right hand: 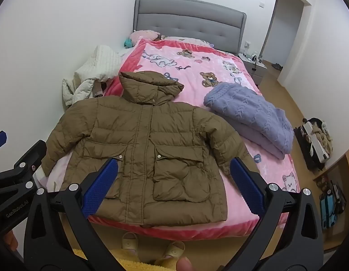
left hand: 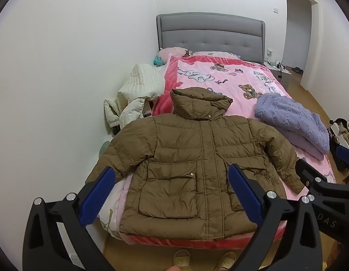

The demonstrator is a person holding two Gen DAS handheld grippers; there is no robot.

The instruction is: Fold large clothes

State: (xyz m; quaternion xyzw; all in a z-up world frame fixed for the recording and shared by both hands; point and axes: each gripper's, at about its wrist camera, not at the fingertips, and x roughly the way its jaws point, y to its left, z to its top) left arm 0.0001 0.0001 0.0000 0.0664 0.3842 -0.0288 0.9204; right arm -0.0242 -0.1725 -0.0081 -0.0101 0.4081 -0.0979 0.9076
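Observation:
A brown hooded puffer jacket (left hand: pixel 188 158) (right hand: pixel 143 149) lies flat, front up, on the foot end of a bed with a pink bear-print blanket (left hand: pixel 231 76) (right hand: pixel 197 67). Its sleeves are spread out and its hood points toward the headboard. My left gripper (left hand: pixel 172 192) hovers open above the jacket's lower hem, holding nothing. My right gripper (right hand: pixel 174 185) is open too, over the hem and right pocket, with nothing between its blue pads. Each gripper shows at the edge of the other's view.
A folded lilac knit sweater (left hand: pixel 294 122) (right hand: pixel 253 117) lies right of the jacket. A cream quilted coat (left hand: pixel 133 94) (right hand: pixel 93 76) is heaped by the left wall. The person's slippered feet (right hand: pixel 152 246) stand on the wood floor at the bed's foot. Bags (right hand: pixel 316 140) sit at right.

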